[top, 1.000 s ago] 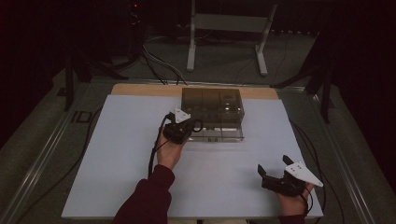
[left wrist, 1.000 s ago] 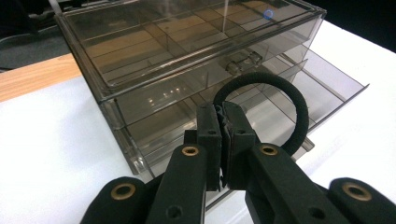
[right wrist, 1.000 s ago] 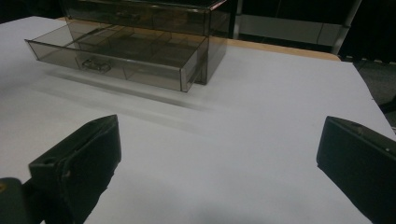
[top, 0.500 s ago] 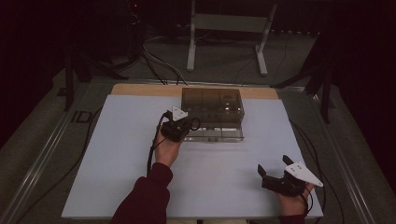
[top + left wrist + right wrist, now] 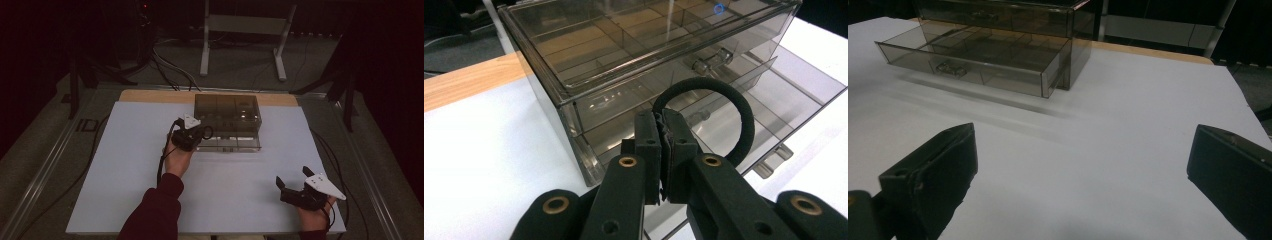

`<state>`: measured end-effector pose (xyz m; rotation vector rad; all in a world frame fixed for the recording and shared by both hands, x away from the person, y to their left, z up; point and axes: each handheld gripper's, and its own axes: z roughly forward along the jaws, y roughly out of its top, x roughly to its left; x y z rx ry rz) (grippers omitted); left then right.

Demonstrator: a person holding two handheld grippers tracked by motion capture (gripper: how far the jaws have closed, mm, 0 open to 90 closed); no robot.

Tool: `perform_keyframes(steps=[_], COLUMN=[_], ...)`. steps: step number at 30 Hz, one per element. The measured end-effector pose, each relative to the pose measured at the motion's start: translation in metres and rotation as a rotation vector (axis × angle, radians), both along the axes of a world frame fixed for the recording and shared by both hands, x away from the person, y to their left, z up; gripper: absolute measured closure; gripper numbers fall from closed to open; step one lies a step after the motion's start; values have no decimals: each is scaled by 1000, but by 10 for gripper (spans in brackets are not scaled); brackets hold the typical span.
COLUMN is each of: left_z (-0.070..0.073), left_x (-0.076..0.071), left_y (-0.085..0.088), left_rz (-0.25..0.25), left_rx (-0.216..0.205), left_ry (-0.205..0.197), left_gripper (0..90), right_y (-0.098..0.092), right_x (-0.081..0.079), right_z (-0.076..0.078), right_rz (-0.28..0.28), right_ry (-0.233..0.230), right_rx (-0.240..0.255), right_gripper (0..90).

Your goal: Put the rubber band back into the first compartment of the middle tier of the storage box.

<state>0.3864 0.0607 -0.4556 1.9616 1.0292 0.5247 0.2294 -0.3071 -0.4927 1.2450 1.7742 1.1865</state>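
Observation:
A smoky see-through drawer box [image 5: 227, 111] [image 5: 624, 45] [image 5: 998, 15] stands at the back middle of the white table. Its lower drawer [image 5: 235, 145] [image 5: 794, 85] [image 5: 978, 62] is pulled out toward me. My left gripper [image 5: 200, 134] [image 5: 660, 125] hovers at the drawer's left front corner, shut on a black elastic ring [image 5: 206, 132] [image 5: 744, 120]. The ring sticks out past the jaws over the open drawer. At the table's front right my right gripper [image 5: 292, 176] [image 5: 1083, 165] stands open, nothing between its jaws.
The white table top [image 5: 125, 175] has a wooden strip [image 5: 150, 96] along its back edge. Cables [image 5: 170, 70] and a metal stand [image 5: 240, 25] lie on the floor behind. The drawer has a small clear handle [image 5: 950, 67] on its front.
The left hand has shifted slightly to the left beside the box, the ring still in its jaws. The right gripper has kept still.

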Motion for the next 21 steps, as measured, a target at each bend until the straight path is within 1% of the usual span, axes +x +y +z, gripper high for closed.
perform_keyframes(steps=[3,8,11,21], left_z=[-1,-3,-4,-9], left_x=[1,3,3,5], left_y=[0,0,0,-3], left_rz=[-5,-8,-12,-18], left_rx=[11,14,24,57], left_ry=[1,0,0,14], left_gripper=[885,885,885,885], right_y=[1,0,0,0], right_x=[0,0,0,0], right_z=[0,0,0,0], right_rz=[-1,-1,-1,0], right_ry=[2,1,1,1], right_rx=[1,1,2,2], right_gripper=[4,4,4,4])
